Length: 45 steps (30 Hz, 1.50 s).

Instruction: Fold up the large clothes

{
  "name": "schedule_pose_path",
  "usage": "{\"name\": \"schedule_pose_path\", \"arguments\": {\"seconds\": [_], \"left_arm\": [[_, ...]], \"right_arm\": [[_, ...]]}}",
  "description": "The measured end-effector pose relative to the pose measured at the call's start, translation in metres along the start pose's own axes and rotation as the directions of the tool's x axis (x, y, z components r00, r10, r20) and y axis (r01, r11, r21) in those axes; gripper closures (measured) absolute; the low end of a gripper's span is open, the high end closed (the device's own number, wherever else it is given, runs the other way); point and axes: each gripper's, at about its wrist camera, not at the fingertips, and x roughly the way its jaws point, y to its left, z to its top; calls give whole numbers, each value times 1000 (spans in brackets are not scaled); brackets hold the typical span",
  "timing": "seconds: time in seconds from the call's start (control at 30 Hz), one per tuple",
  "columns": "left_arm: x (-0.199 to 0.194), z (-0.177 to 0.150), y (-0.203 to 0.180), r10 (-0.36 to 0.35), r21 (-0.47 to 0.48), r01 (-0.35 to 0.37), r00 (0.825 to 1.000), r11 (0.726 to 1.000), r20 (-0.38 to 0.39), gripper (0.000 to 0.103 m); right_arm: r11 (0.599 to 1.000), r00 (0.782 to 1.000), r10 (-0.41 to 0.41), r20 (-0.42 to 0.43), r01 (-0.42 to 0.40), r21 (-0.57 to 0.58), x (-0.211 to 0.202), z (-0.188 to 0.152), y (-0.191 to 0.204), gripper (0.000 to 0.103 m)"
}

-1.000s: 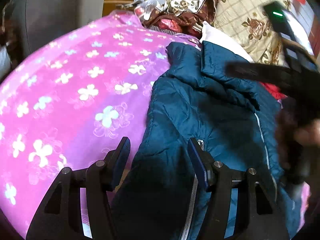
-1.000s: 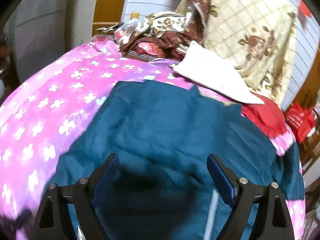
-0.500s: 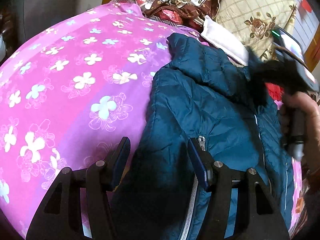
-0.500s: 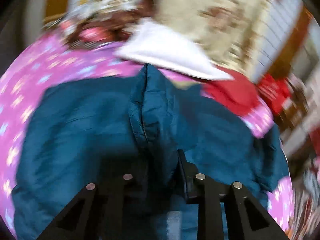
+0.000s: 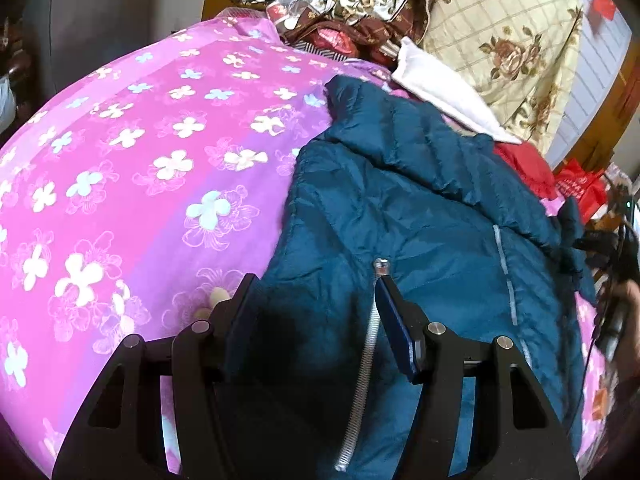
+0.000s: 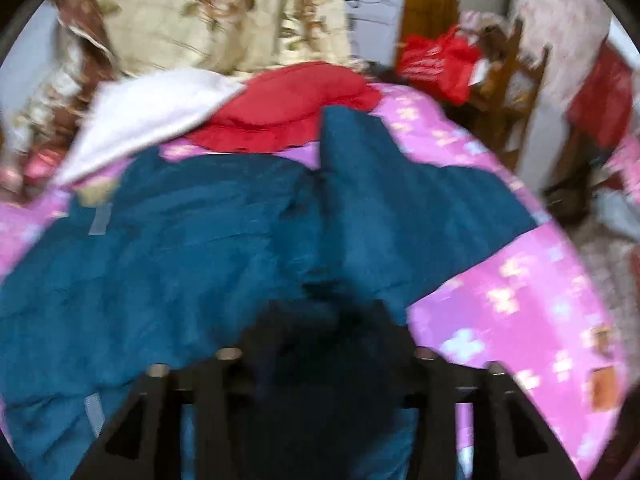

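My left gripper (image 5: 316, 312) hovers, jaws apart, over a teal puffer jacket (image 5: 420, 216) on a pink floral bedspread (image 5: 132, 168); my right gripper (image 6: 320, 320) pinches the jacket's fabric.

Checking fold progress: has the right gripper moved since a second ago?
Yes. The right gripper swung rightward: the red garment, earlier at its view's right edge, now sits centre, and it has closed on the blue jacket.
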Motion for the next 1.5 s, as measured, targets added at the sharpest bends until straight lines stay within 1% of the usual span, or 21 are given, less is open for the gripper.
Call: {"name": "schedule_pose_path", "arguments": {"seconds": [0.07, 0.13, 0.17, 0.2, 0.3, 0.37, 0.47, 0.5, 0.53, 0.57, 0.63, 0.7, 0.77, 0.83, 0.93, 1.03, 1.07, 1.17, 1.27, 1.4, 1.5], "left_arm": [[-4, 0, -4, 0, 7, 0, 1000, 1000, 21, 44], [-5, -1, -9, 1, 17, -2, 999, 1000, 33, 44], [-4, -1, -11, 2, 21, -2, 1000, 1000, 31, 44], [-2, -1, -12, 3, 26, -3, 1000, 1000, 29, 44], [3, -2, -17, 23, 50, -24, 999, 998, 25, 44], [8, -2, -18, 39, 61, -40, 999, 997, 16, 44], [14, -2, -18, 52, 59, -52, 999, 997, -3, 44], [14, -2, -18, 55, 60, -55, 998, 997, -5, 44], [14, -3, -19, 59, 65, -58, 998, 996, -5, 44], [13, -4, -21, 61, 74, -61, 998, 995, -3, 44], [9, -7, -25, 60, 88, -60, 998, 994, 3, 44], [5, -11, -30, 60, 103, -61, 998, 993, 8, 44], [0, -16, -36, 56, 121, -57, 998, 991, 9, 44], [-5, -23, -44, 51, 140, -53, 998, 989, 20, 44], [-8, -33, -57, 54, 180, -59, 998, 982, 34, 44], [-9, -40, -65, 49, 200, -56, 998, 978, 43, 44], [-9, -41, -67, 45, 205, -54, 998, 977, 48, 44], [-6, -42, -72, 41, 209, -52, 998, 977, 55, 44], [-1, -43, -76, 37, 213, -50, 997, 976, 65, 44], [4, -44, -81, 33, 228, -49, 997, 972, 75, 44], [7, -43, -83, 27, 229, -45, 996, 972, 80, 44]], "right_arm": [[996, 995, 92, -25, -92, -13, -2, -8, 5, 48], [984, 981, 172, -84, -174, -24, 7, -17, 17, 48], [979, 973, 201, -114, -204, -10, 14, -19, 23, 48], [977, 969, 212, -127, -213, 6, 21, -20, 23, 48], [984, 972, 181, -149, -180, 21, 45, -18, 35, 49], [994, 979, 112, -172, -110, 17, 61, -15, 39, 50], [1000, 984, 11, -179, -10, 3, 77, -9, 33, 50], [1000, 984, -6, -178, 4, -11, 78, -7, 30, 50], [1000, 985, -9, -173, 5, -26, 77, -7, 27, 50], [999, 987, 7, -160, -13, -39, 69, -7, 26, 50], [997, 990, 63, -128, -67, -31, 50, -8, 14, 50], [991, 986, 130, -106, -131, -4, 25, -11, -6, 50], [987, 985, 160, -67, -157, 41, 1, -12, -39, 50], [985, 988, 155, -26, -152, 81, -12, -7, -70, 50], [974, 990, 138, 24, -140, 180, -29, -4, -137, 50], [941, 992, 114, 46, -123, 315, -39, -6, -208, 50], [925, 993, 117, 34, -122, 360, -37, -7, -232, 50], [888, 990, 139, 19, -133, 441, -29, -10, -280, 50], [856, 983, 182, 18, -168, 488, -10, -11, -307, 50], [826, 979, 202, 35, -189, 531, 21, -8, -325, 50], [802, 977, 209, 48, -199, 563, 48, 1, -336, 50]]}}
